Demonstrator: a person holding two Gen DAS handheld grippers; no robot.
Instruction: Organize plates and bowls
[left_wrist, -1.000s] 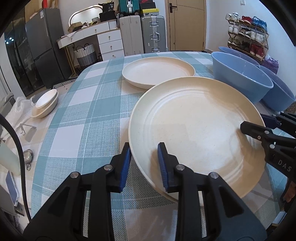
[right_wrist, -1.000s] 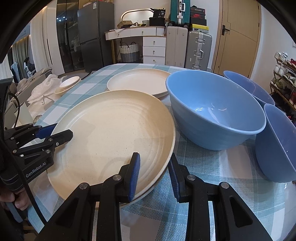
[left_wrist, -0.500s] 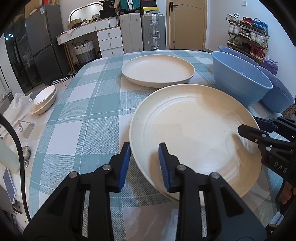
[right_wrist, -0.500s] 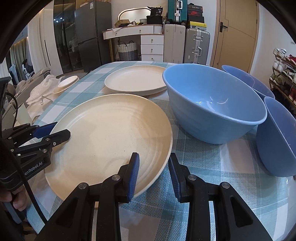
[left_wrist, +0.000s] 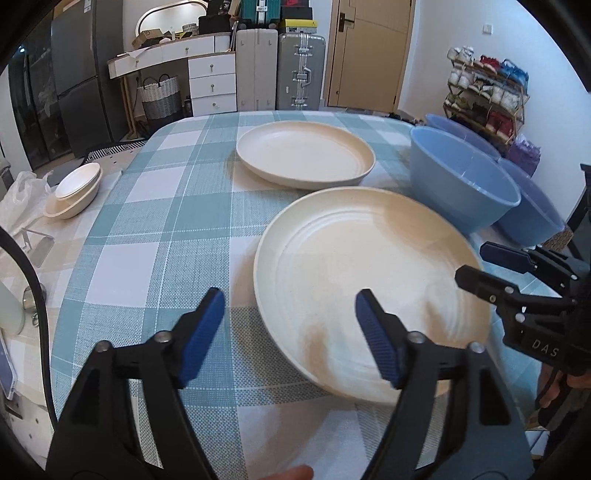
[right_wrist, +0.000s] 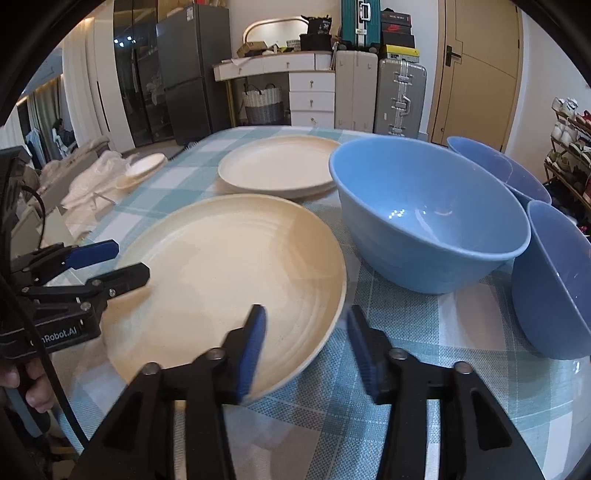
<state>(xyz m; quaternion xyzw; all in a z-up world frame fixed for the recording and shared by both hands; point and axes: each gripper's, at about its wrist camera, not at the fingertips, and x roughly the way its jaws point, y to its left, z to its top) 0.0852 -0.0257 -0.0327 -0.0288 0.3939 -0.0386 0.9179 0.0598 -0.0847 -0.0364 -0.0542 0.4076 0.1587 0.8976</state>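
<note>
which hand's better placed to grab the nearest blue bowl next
Right. The right gripper, jaws opening off the near plate, sits just beside the blue bowl; the left gripper has that plate in between.

White letters "DAS" on the black body of the right gripper (left_wrist: 484, 267), seen from the left wrist view; rest of the word cut off. White "nRobot.AI" on the black body of the left gripper (right_wrist: 123, 264) in the right wrist view, first letters hidden behind a cable. Boxes stacked on the suitcases in the background carry print, too small to read.
</note>
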